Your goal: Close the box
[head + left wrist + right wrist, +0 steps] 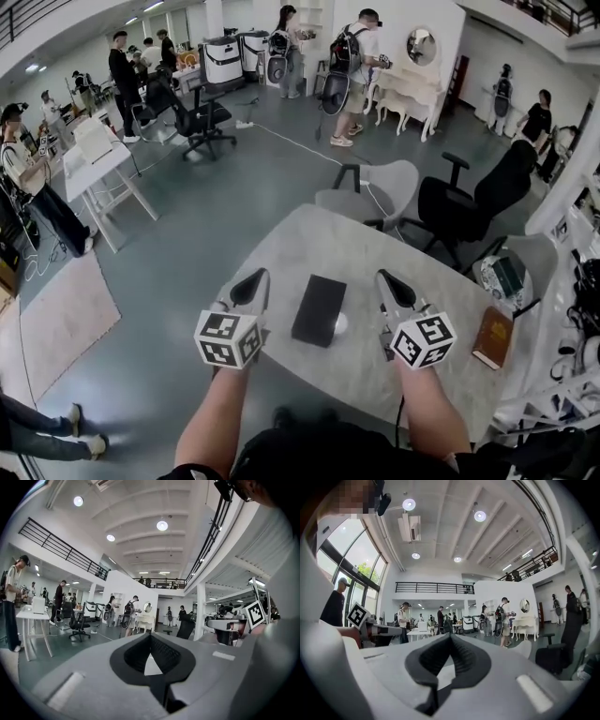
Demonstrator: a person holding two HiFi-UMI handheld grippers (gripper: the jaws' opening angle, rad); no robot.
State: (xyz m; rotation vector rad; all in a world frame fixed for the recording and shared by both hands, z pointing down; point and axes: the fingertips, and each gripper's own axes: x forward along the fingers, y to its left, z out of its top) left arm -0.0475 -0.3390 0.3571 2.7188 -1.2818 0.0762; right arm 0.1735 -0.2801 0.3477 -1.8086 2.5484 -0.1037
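A black box [319, 309] lies flat on the grey surface [309, 244], midway between the left gripper [253, 284] and right gripper [389, 286] — both sets of fingers clenched, empty, seemingly flanking it ready to press.

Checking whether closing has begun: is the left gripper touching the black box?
Apart. The head view shows a strip of bare tabletop between the left gripper and the black box. Its jaws are shut on nothing.
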